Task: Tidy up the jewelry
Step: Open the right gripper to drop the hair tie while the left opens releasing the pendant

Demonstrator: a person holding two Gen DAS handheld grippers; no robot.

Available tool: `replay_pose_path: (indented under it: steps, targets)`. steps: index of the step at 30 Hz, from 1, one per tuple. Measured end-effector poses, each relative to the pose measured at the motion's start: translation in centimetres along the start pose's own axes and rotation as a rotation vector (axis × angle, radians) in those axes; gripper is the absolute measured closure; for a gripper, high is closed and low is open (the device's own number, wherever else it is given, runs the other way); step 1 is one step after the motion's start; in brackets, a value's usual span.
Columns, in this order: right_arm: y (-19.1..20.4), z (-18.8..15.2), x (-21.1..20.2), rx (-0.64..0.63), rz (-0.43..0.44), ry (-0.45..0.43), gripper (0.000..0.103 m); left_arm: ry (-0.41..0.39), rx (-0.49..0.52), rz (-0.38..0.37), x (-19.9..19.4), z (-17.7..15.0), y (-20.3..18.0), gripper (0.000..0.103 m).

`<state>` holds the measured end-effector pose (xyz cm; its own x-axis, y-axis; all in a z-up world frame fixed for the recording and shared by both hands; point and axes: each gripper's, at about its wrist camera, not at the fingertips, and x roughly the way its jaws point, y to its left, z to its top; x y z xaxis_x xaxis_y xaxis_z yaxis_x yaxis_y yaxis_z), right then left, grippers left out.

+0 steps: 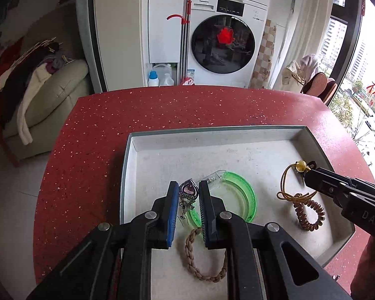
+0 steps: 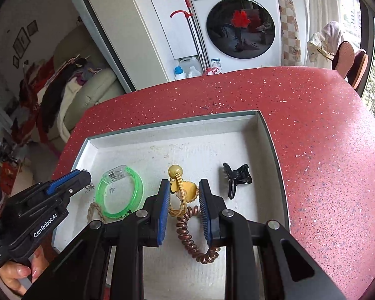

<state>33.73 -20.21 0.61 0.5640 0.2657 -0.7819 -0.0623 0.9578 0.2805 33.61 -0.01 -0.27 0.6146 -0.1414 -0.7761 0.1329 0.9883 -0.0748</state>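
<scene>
A shallow white tray lies on the red speckled table. My left gripper is shut on a purple heart pendant, whose silver chain dangles over the tray's left side. My right gripper is shut on a yellow beaded hair tie. Its gold cord runs down to a brown spiral coil. In the tray lie a green bangle, a braided rope bracelet and a black claw clip.
The table's curved edge drops off at the left and far sides. Beyond it stand a washing machine and a sofa piled with clothes. A hand grips the left tool's handle. Windows are on the right.
</scene>
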Motion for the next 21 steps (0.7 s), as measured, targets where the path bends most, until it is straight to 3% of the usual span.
replay_pose_path:
  steps: [12,16,21]
  targets:
    - [-0.5,-1.1,1.6,0.01,-0.021,0.04,0.076,0.003,0.07,0.076,1.3,-1.1,-1.1,0.068]
    - [-1.0,-1.3,1.4,0.025,-0.012,0.038,0.053,0.01,0.072,0.091,1.5,-1.3,-1.1,0.068]
    - [-0.7,-1.3,0.1,0.045,0.014,0.003,0.05,-0.014,0.079,0.088,0.8,-1.4,-1.3,0.068]
